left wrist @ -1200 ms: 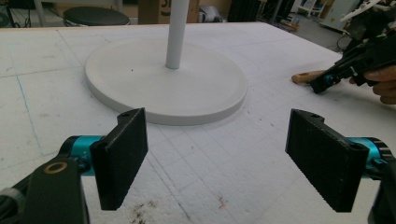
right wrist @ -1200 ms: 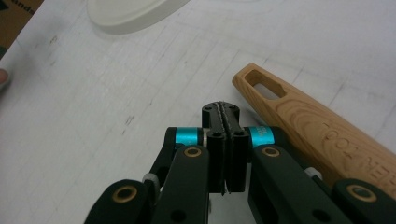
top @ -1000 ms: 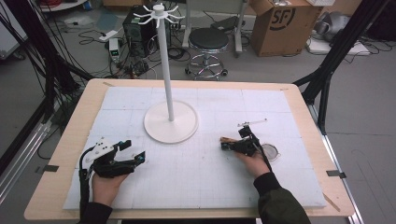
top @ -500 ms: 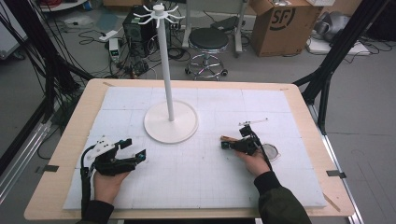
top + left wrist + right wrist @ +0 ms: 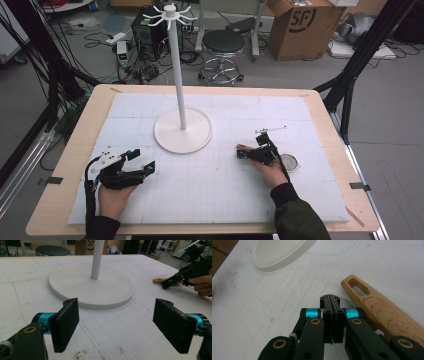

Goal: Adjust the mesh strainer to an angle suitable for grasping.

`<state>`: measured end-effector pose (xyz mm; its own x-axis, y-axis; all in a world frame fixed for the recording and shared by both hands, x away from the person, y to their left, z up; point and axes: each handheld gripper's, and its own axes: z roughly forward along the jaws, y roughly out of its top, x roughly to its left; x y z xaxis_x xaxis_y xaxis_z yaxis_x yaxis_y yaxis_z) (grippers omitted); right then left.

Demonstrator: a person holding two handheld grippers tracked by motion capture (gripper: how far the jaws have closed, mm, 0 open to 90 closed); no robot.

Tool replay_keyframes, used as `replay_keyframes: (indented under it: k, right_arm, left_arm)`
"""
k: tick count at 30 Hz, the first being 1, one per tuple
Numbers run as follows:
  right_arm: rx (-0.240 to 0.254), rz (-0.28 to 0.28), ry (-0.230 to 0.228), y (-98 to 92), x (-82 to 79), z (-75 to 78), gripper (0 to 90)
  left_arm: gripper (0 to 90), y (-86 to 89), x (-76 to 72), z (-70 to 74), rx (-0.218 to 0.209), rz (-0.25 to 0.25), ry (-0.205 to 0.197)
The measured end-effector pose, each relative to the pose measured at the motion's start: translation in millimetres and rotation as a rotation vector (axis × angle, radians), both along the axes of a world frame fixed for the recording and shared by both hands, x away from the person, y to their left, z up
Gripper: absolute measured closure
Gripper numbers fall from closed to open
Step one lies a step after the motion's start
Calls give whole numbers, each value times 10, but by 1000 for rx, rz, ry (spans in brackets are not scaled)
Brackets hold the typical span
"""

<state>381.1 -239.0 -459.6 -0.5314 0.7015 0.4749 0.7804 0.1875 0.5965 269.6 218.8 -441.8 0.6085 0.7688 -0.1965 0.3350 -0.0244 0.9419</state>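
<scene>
While my right gripper (image 5: 333, 315) sits with its jaws pressed flat together on nothing, a wooden handle (image 5: 377, 307) lies on the foam just beside it, a slot cut near its tip. My left gripper (image 5: 120, 322) is spread wide and empty, low over the white mat (image 5: 220, 195). Ahead of it stands the white stand (image 5: 183, 131), round base flat, pole upright.
</scene>
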Motion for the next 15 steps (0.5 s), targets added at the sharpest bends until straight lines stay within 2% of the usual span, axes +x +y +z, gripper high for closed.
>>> replay_keyframes:
  k: [15]
  right_arm:
    - [26,-25,10,-26,72,-21,899]
  left_arm:
    - [217,-19,8,-12,5,-3,7]
